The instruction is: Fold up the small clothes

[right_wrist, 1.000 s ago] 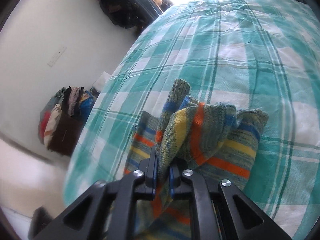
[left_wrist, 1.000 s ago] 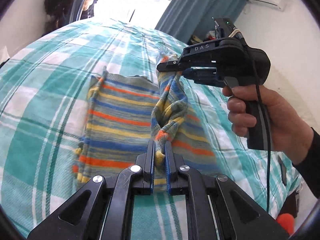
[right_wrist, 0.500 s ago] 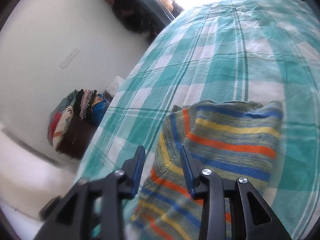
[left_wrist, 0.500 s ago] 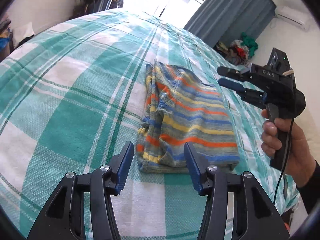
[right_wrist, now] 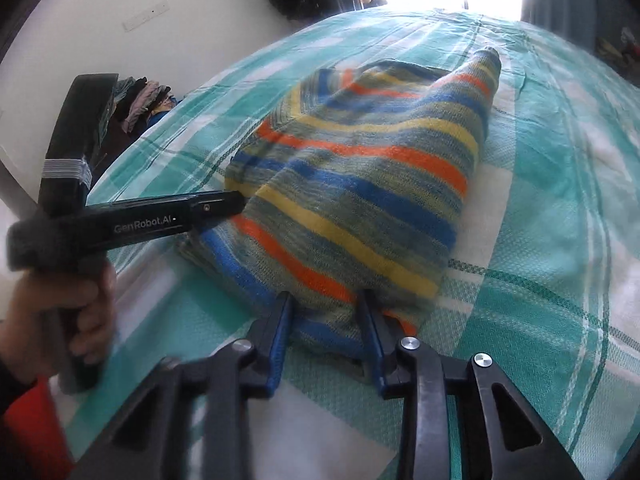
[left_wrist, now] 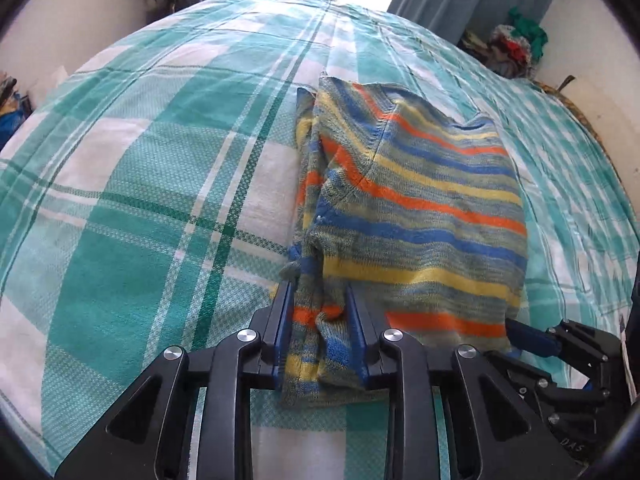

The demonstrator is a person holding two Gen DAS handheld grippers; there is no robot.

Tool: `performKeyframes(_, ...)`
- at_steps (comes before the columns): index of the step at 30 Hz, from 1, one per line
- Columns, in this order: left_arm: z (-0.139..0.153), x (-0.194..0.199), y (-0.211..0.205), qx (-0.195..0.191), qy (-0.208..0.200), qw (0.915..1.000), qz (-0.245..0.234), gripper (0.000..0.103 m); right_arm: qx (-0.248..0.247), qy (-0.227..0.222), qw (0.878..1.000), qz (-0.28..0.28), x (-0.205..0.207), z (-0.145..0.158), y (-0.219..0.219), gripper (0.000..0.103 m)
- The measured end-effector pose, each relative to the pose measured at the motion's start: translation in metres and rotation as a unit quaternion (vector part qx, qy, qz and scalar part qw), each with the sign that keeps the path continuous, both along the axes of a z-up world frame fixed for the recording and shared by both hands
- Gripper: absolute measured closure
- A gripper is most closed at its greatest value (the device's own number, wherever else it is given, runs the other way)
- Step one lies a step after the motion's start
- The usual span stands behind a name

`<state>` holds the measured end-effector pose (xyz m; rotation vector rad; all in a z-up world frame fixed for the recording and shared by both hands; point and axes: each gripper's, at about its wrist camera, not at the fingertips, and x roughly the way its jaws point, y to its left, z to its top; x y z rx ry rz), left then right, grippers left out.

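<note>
A small knitted garment with blue, yellow and orange stripes [left_wrist: 416, 208] lies folded on the green plaid bedspread [left_wrist: 140, 184]. My left gripper [left_wrist: 320, 300] has its jaws around the garment's near left corner, with bunched cloth between the blue pads. My right gripper [right_wrist: 326, 304] straddles the garment's [right_wrist: 360, 184] near right corner the same way, the cloth filling the gap. In the right wrist view the left gripper [right_wrist: 224, 204] touches the garment's left edge.
A pile of clothes [left_wrist: 516, 46] lies at the bed's far right by a grey curtain. A stack of clothes [right_wrist: 136, 100] sits on the floor left of the bed. White walls on both sides; bright window beyond.
Both grippers let go of the lifted cloth, opened, then dropped to the garment's near edge. Their jaws now close in on its two near corners.
</note>
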<state>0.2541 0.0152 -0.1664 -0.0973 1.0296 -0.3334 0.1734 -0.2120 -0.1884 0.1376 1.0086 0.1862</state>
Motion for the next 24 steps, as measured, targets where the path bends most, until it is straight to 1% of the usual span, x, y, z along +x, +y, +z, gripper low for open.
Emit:
performKeyframes(1, 0.010, -0.005, 0.003, 0.000, -0.010, 0.9999, 0.002, 0.065, 0.000, 0.001, 1.000, -0.005, 0.000, 0.006, -0.001, 0.068)
performKeyframes(3, 0.030, -0.009, 0.004, -0.011, -0.041, 0.9991, 0.000, 0.041, 0.007, -0.019, 1.000, -0.008, -0.001, 0.027, -0.007, 0.068)
performKeyframes(5, 0.046, -0.007, -0.006, -0.011, -0.066, 0.9977, -0.013, 0.036, -0.004, -0.050, 0.999, -0.013, 0.004, 0.052, -0.016, 0.068)
performKeyframes(6, 0.050, -0.004, -0.013, -0.009, -0.071, 0.9972, -0.022, 0.035, -0.009, -0.060, 0.998, -0.015, 0.011, 0.062, -0.022, 0.068)
performKeyframes(7, 0.051, 0.000, -0.021, -0.005, -0.074, 0.9968, -0.031, 0.035, -0.011, -0.066, 0.998, -0.018, 0.022, 0.069, -0.028, 0.068)
performKeyframes(9, 0.039, 0.022, -0.042, 0.020, -0.069, 0.9965, -0.042, 0.034, -0.011, -0.072, 0.997, -0.029, 0.051, 0.079, -0.039, 0.068)
performKeyframes(10, 0.029, 0.030, -0.050, 0.040, -0.061, 0.9964, -0.042, 0.034, -0.008, -0.068, 0.997, -0.032, 0.065, 0.078, -0.045, 0.068)
performKeyframes(12, -0.001, 0.046, -0.058, 0.078, -0.022, 0.9958, -0.041, 0.034, -0.004, -0.042, 0.998, -0.052, 0.097, 0.065, -0.054, 0.068)
performKeyframes(13, -0.014, 0.051, -0.058, 0.082, -0.004, 0.9957, -0.044, 0.032, 0.004, -0.019, 0.998, -0.061, 0.111, 0.051, -0.058, 0.068)
performKeyframes(14, -0.019, 0.051, -0.053, 0.075, -0.004, 0.9963, -0.041, 0.027, 0.014, 0.010, 0.998, -0.068, 0.124, 0.034, -0.062, 0.068)
performKeyframes(15, -0.017, 0.051, -0.048, 0.069, -0.004, 0.9969, -0.037, 0.025, 0.019, 0.044, 0.996, -0.070, 0.132, 0.013, -0.062, 0.067)
performKeyframes(16, -0.013, 0.050, -0.044, 0.067, 0.002, 0.9972, -0.034, 0.025, 0.006, 0.050, 0.996, -0.072, 0.134, 0.002, -0.060, 0.067)
performKeyframes(17, -0.007, 0.048, -0.040, 0.065, 0.004, 0.9975, -0.029, 0.025, -0.009, 0.032, 0.997, -0.070, 0.131, 0.003, -0.055, 0.067)
performKeyframes(19, 0.006, 0.039, -0.031, 0.063, -0.007, 0.9977, -0.023, 0.026, -0.029, 0.016, 0.997, -0.075, 0.121, 0.016, -0.046, 0.067)
performKeyframes(21, 0.014, 0.028, -0.022, 0.069, -0.017, 0.9973, -0.013, 0.023, -0.017, -0.012, 0.997, -0.076, 0.097, 0.036, -0.038, 0.067)
performKeyframes(22, 0.014, 0.022, -0.016, 0.072, -0.019, 0.9972, -0.003, 0.021, -0.023, -0.022, 0.997, -0.071, 0.083, 0.044, -0.032, 0.067)
performKeyframes(23, 0.013, 0.017, -0.012, 0.074, -0.016, 0.9971, 0.007, 0.019, -0.031, -0.032, 0.997, -0.065, 0.067, 0.049, -0.023, 0.064)
performKeyframes(24, 0.010, 0.014, -0.009, 0.078, -0.011, 0.9968, 0.013, 0.019, -0.035, -0.040, 0.997, -0.056, 0.051, 0.050, -0.015, 0.055)
